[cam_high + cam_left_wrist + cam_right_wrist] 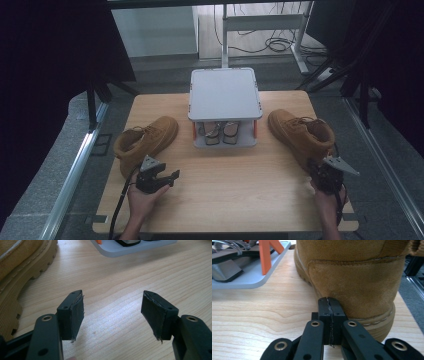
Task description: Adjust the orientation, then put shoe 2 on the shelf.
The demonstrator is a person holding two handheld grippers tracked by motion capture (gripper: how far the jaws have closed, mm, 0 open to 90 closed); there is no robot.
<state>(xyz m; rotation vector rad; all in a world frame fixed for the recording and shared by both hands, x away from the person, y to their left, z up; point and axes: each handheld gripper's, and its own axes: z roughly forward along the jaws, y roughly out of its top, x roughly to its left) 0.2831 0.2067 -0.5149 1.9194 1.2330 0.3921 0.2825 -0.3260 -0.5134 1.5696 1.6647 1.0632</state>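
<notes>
Boots first: the right boot (302, 134) stands on the bench (240, 190) at the right side, toe toward the far edge, heel nearest the person. The left boot (145, 141) lies opposite, toe angled toward the grey rack (225, 92) that sits mid-bench at the far side — its lower shelf carries a pair of sandals (220, 133).

Right tool (329, 301) is at the right boot's heel w/ jaws pressed together, tips touching the suede just above the sole; whether any material is pinched between them I can't tell. Left tool (112, 312) hovers over bare wood beside the left boot's sole, jaws spread wide, nothing between them.

Judging the step as getting hold of the right boot by its heel — a closed pair of tips pressing on suede gives no purchase. Better: open the jaws, go higher to the collar edge or heel tab, and close across that thin rim. Keep the pull in line w/ the sole so the boot doesn't tip over. Left tool can steady the other boot.
</notes>
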